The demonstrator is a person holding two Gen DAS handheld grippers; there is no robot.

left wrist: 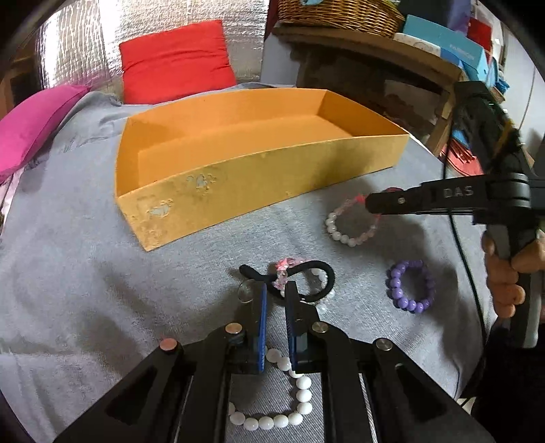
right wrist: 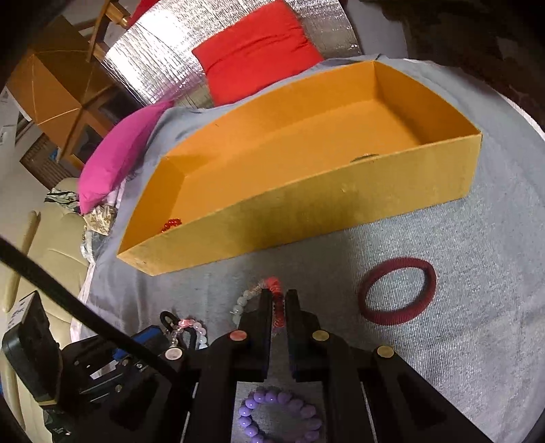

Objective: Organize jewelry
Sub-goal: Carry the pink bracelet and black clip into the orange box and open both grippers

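Observation:
On the grey cloth, my left gripper is shut on a pink-and-white bead bracelet that lies tangled with a black hair tie. My right gripper is shut on the red-pink part of another bracelet with pale beads; seen from the left wrist, its tip sits at that bracelet's far side. A purple bead bracelet lies near the right gripper. Under the left gripper is a white bead bracelet. The orange box stands behind, with red beads in one corner.
A dark red fabric ring lies right of the right gripper. A red cushion and a magenta cushion sit behind the box. A shelf with a wicker basket stands at the back right. A hand holds the right gripper.

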